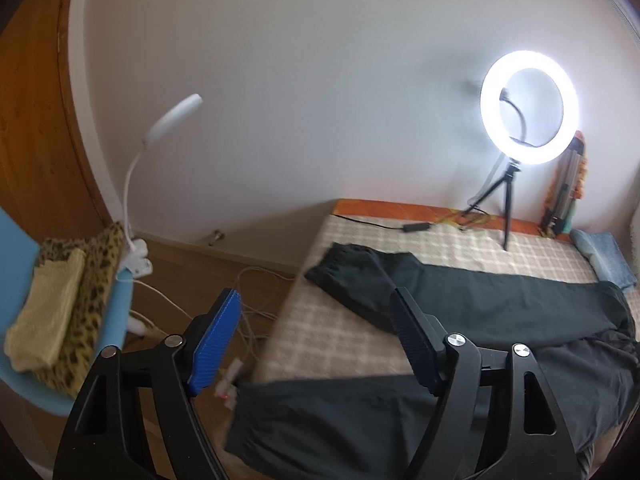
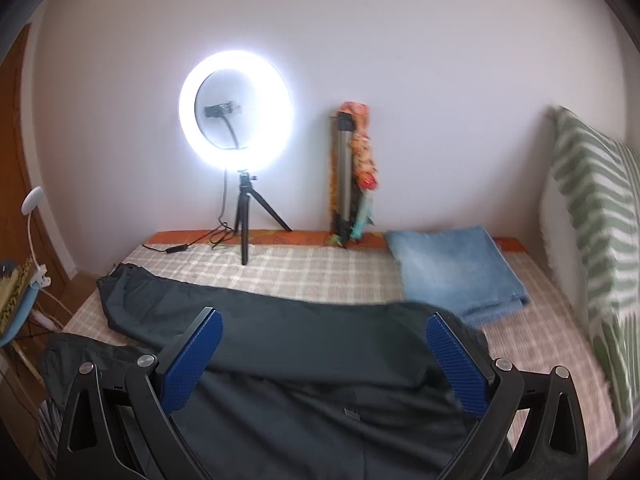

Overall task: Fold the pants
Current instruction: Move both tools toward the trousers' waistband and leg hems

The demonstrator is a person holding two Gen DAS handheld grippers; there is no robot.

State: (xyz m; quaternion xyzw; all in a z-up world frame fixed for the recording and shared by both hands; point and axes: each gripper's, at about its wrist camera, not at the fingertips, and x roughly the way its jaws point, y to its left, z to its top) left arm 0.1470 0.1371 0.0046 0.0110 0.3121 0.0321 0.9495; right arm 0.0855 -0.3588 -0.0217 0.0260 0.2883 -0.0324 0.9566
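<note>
Dark pants (image 1: 460, 300) lie spread on the checked bed cover (image 1: 360, 332), both legs running to the left with cuffs near the bed's left edge. They also show in the right wrist view (image 2: 300, 340). My left gripper (image 1: 316, 312) is open and empty, held above the near leg by the left edge. My right gripper (image 2: 326, 340) is open and empty, above the waist part of the pants.
A lit ring light on a tripod (image 2: 240, 120) stands at the back of the bed with its cable. A folded blue towel (image 2: 452, 268) lies at the back right. A striped pillow (image 2: 596, 220) leans right. A blue chair with clothes (image 1: 60, 312) and cables sit left.
</note>
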